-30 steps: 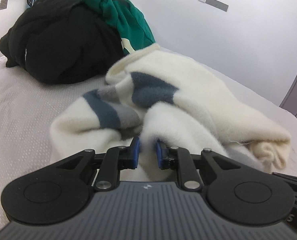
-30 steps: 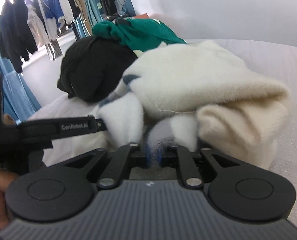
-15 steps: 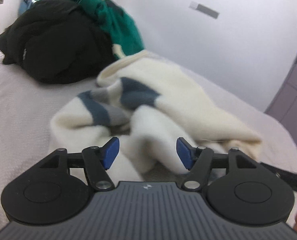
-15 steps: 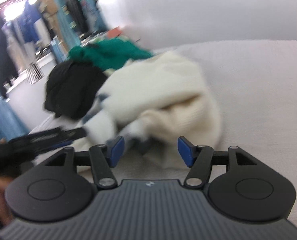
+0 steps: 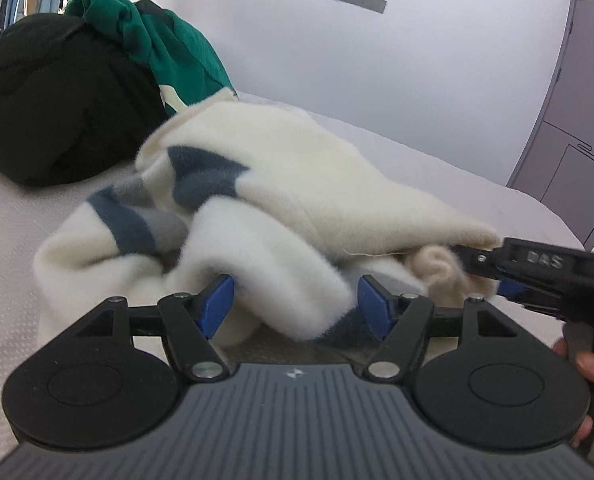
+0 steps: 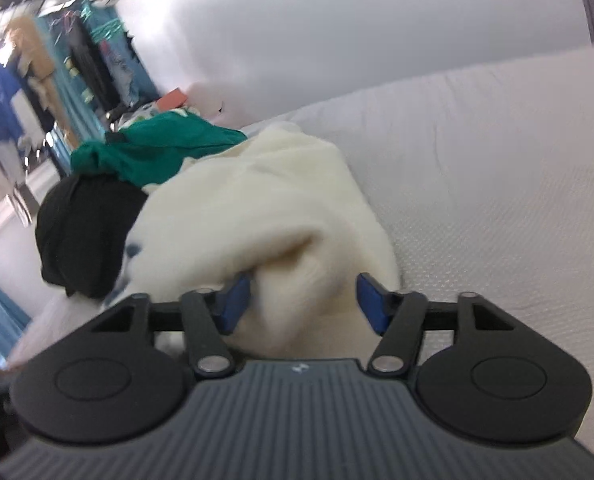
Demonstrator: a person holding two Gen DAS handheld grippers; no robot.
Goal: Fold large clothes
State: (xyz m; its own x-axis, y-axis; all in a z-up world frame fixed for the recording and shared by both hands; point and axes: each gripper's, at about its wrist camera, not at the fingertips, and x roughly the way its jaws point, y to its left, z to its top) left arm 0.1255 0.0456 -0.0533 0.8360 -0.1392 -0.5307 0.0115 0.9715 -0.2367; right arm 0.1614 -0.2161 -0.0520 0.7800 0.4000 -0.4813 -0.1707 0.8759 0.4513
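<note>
cream sweater bunched between left tool pads.

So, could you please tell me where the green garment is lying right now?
In the left wrist view the green garment sits upper left on the bed, draped over the black garment and just behind the cream sweater.

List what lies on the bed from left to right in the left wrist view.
Black bundled garment → green garment → fluffy cream sweater with blue-grey stripes → right tongs entering from the right edge.
</note>
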